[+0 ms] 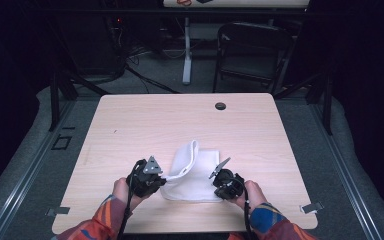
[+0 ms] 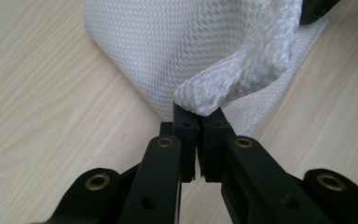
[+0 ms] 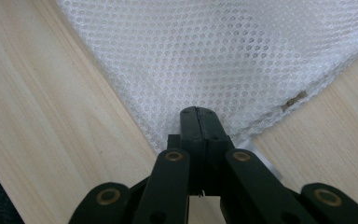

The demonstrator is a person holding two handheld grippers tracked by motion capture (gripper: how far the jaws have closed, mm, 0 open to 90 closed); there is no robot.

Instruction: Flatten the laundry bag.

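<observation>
At the near edge of the bench (image 1: 130, 125), a person's sleeved forearms come in, each hand carrying a hand-held gripper. The left hand-held gripper (image 2: 198, 114) is clenched on a thick folded hem of the white mesh bag (image 1: 192, 175), lifting that edge off the wood. The right hand-held gripper (image 3: 196, 112) has its jaws pressed together on the bag's near right corner, low against the bench. The bag lies between them, near the middle front. Farther off, a dark round grommet (image 1: 220, 106) sits by the far edge, and a black folding chair (image 1: 252, 47) stands beyond.
</observation>
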